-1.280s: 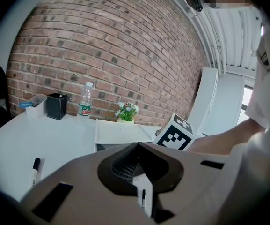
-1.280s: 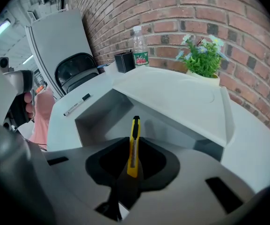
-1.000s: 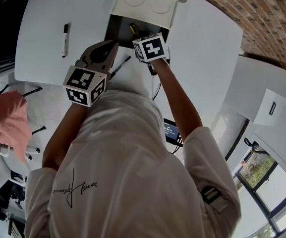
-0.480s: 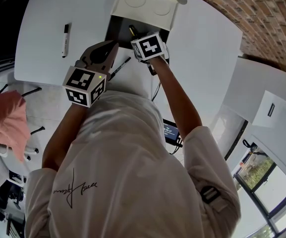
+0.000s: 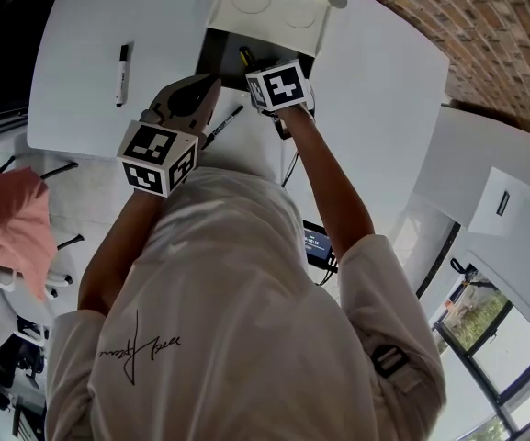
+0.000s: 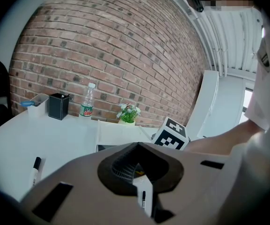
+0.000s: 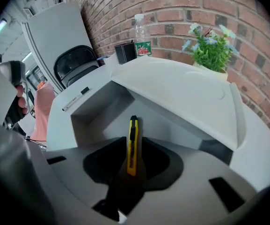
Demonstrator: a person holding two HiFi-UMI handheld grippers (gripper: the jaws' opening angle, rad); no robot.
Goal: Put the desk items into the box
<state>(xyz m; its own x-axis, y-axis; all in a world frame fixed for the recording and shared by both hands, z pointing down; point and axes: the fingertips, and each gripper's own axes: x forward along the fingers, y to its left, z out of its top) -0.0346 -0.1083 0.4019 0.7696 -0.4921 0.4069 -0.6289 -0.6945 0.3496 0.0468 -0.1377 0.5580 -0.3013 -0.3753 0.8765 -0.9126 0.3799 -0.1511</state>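
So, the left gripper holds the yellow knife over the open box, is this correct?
Not quite. It is the right gripper that holds the yellow knife over the open box; the right gripper view shows it between the jaws. The left gripper is shut and empty.

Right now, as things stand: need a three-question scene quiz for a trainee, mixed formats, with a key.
1. Multiple choice: what do the right tongs grip?
A) a pair of scissors
B) a yellow utility knife
C) a stapler
2. True or false: the left tongs are shut with nothing held.
3. Fill in: in the head view, the marker lies on the table to the ___ of the open box.

Key: 1 B; 2 true; 3 left.
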